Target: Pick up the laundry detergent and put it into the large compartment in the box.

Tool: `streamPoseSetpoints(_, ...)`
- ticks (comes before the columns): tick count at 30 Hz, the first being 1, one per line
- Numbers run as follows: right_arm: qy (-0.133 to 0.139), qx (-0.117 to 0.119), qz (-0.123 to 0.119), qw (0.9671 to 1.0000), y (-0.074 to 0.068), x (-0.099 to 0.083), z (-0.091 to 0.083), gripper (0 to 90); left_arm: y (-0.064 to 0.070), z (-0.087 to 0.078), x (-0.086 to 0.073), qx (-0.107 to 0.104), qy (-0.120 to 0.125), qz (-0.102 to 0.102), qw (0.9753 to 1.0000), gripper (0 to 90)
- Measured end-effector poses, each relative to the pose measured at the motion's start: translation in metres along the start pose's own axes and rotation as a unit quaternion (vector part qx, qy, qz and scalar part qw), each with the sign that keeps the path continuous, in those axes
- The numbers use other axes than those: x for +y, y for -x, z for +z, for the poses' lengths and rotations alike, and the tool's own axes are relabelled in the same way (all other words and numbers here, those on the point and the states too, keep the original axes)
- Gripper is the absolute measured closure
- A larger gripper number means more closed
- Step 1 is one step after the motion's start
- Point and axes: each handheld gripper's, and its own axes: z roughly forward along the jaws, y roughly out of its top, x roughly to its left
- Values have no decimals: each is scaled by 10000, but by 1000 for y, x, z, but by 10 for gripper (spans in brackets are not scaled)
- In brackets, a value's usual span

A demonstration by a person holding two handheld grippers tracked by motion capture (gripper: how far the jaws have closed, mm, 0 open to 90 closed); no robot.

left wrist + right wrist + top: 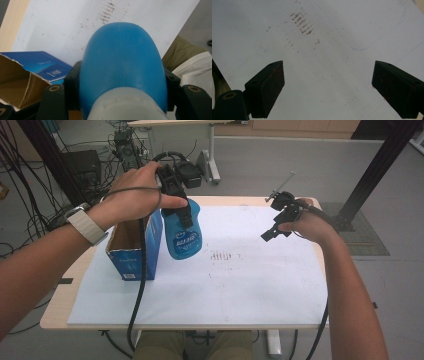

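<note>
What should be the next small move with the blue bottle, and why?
Probably lower the blue bottle onto the white board beside the open box. The left tool grips it off the board, near the box; the right tool is open and holds nothing.

This is looking like a lab or workroom. Black cables [30,180] are lying all over the grey floor [300,165]. A black metal frame [380,165] is standing beside the table [60,312].
</note>
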Motion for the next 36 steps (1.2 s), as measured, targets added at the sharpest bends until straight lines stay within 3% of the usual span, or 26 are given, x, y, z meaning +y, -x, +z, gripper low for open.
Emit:
streamPoseSetpoints(8, -3, 18, -1, 10000, 2, 1, 2, 112, -3, -12, 2, 115, 15, -287, 9995, 379)
streamPoseSetpoints(22, 12, 3, 3, 10000, 2, 2, 1, 112, -5, -26, 3, 190, 30, -534, 9984, 379)
streamPoseSetpoints(36, 9, -5, -6, 10000, 1, 2, 1, 112, -11, -45, -1, 362, 47, -1007, 9942, 379)
